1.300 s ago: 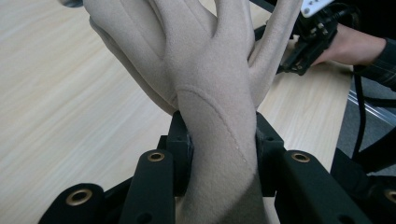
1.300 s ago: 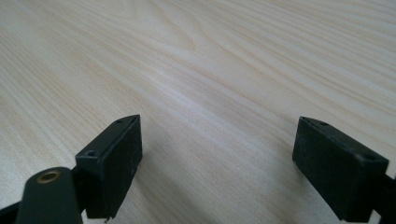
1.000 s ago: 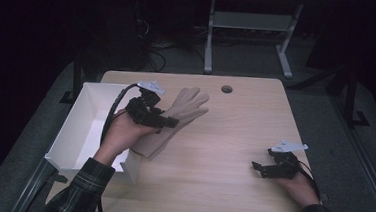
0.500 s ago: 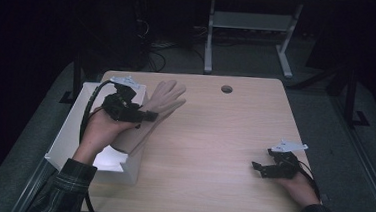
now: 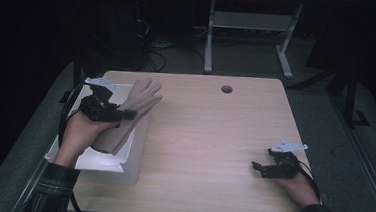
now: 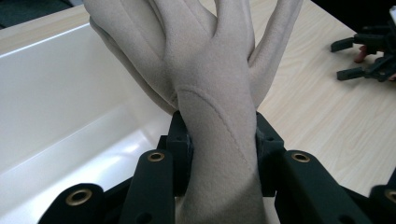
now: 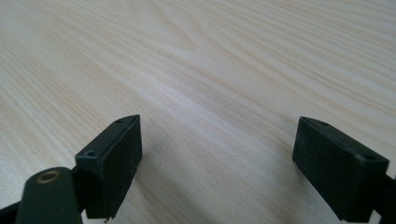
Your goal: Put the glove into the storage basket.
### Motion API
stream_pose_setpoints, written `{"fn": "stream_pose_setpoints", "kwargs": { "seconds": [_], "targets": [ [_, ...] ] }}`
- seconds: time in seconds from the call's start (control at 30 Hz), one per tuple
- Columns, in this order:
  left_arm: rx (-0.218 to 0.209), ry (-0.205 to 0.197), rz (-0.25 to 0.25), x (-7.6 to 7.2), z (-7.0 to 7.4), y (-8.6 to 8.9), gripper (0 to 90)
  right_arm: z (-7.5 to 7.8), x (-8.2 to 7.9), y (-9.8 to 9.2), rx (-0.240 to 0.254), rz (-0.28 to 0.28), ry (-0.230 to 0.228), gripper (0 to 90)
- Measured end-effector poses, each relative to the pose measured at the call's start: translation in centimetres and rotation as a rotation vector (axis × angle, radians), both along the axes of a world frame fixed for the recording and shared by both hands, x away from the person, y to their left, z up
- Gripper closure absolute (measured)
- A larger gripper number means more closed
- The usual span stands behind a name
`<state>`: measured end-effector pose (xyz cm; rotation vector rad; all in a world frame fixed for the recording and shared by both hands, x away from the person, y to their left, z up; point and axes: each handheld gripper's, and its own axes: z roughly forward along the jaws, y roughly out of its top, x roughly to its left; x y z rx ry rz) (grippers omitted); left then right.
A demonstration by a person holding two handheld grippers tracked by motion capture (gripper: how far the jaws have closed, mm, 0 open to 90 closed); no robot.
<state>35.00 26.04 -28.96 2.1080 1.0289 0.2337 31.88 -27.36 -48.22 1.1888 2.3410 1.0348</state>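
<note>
A beige glove point(image 5: 135, 107) hangs over the white bin point(image 5: 138, 147) at the table's left, its fingers pointing toward the far side. My left gripper point(image 5: 125, 114) is shut on the glove across its wrist part. In the left gripper view the two black pads press the glove point(image 6: 215, 107) from both sides, with the bin's white inside point(image 6: 70, 116) below and to the left. My right gripper point(image 5: 257, 168) rests low over the wood near the table's front right, open. Between the right gripper's fingers point(image 7: 114, 163) I see nothing but bare wood.
The wooden table point(image 5: 214, 138) has a round cable hole point(image 5: 227, 89) near its far edge. A metal stand point(image 5: 251, 35) is on the dark floor behind. In the left gripper view the other gripper point(image 6: 369, 56) lies far off on the wood.
My left hand has carried the glove leftward from the table's middle-left to above the bin. The right hand has stayed where it was.
</note>
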Motion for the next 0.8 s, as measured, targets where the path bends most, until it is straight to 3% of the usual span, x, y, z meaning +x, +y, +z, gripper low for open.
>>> {"fn": "stream_pose_setpoints", "kwargs": {
  "seconds": [0.37, 0.63, 0.8],
  "targets": [
    [0.043, 0.002, 0.119, -0.1, -1.6, 3.7, 66.6, 0.0, 0.0, 0.0, 0.001, -0.002, 0.002, 15.4],
    [0.065, 0.038, 0.182, 0.4, -4.9, 5.2, 66.5, 0.0, 0.0, 0.0, -0.002, 0.000, 0.002, 15.4],
    [0.076, 0.062, 0.193, 0.9, -6.9, 5.6, 66.4, 0.0, 0.0, 0.0, -0.001, 0.000, 0.000, 15.4]
  ]
}}
